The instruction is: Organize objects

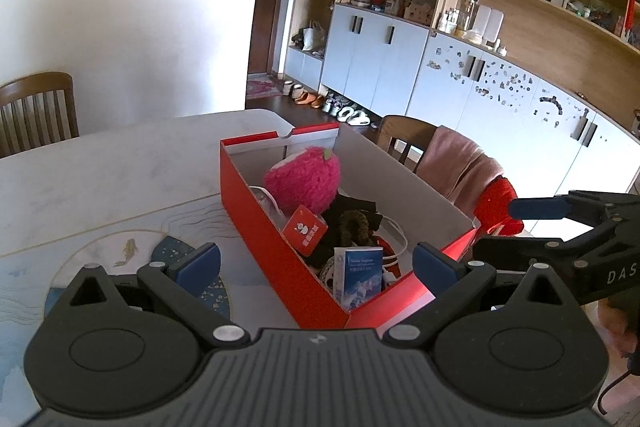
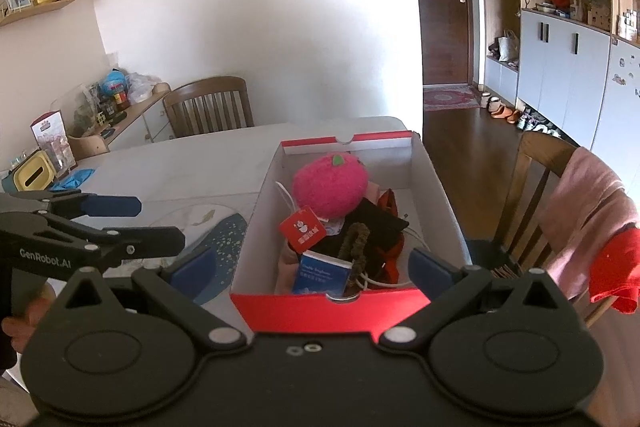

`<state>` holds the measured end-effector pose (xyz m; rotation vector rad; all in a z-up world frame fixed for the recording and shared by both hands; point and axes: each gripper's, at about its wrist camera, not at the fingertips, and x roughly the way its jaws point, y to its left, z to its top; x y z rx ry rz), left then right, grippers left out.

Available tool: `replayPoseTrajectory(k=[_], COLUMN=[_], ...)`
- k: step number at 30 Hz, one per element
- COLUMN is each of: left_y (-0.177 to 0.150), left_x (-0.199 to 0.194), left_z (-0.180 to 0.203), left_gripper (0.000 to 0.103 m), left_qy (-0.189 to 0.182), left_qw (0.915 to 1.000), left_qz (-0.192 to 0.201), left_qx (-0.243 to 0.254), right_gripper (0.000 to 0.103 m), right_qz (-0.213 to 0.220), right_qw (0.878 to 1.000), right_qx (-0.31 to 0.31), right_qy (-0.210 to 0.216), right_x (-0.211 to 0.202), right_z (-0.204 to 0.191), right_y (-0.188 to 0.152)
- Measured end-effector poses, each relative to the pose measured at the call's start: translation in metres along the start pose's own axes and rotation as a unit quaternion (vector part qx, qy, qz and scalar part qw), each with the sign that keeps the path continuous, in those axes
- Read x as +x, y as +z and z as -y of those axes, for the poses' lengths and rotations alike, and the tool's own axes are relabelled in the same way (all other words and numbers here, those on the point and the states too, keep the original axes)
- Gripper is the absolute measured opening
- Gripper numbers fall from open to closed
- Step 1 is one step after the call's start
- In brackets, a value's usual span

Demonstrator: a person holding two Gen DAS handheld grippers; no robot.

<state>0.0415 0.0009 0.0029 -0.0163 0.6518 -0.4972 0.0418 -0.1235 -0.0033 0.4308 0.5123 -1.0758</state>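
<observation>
A red cardboard box (image 1: 256,219) (image 2: 332,311) stands open on the table. Inside lie a pink plush strawberry (image 1: 306,177) (image 2: 330,183), a red tag (image 1: 305,230) (image 2: 303,229), a small blue book (image 1: 358,275) (image 2: 322,273), dark cloth (image 2: 380,223), an olive scrunchie (image 1: 354,223) and white cable (image 2: 376,281). My left gripper (image 1: 316,265) is open and empty, just short of the box's near corner. My right gripper (image 2: 314,269) is open and empty, its fingers either side of the box's near end. Each gripper shows in the other's view, left gripper (image 2: 132,223), right gripper (image 1: 512,231).
The white table (image 1: 120,171) has a fish-print mat (image 1: 132,251) (image 2: 224,235). Wooden chairs stand around; the right one carries pink cloth (image 2: 588,211) and red cloth (image 2: 616,267). A sideboard with clutter (image 2: 80,123) is at left, cabinets (image 1: 460,75) behind.
</observation>
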Motion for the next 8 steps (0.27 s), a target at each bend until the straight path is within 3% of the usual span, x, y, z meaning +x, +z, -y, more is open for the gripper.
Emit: replayPoseTrajectory(k=[8], left_y=[-0.0011], left_x=[0.0006], left_z=[0.0006], left_gripper=[0.103], left_qy=[-0.003], left_qw=[1.0000], left_qz=[0.000], left_qx=[0.002], right_gripper=[0.102], right_qz=[-0.001], right_qw=[1.000], right_qx=[0.000], right_qy=[-0.003], right_x=[0.0009], right_z=[-0.0004], right_y=[-0.0002])
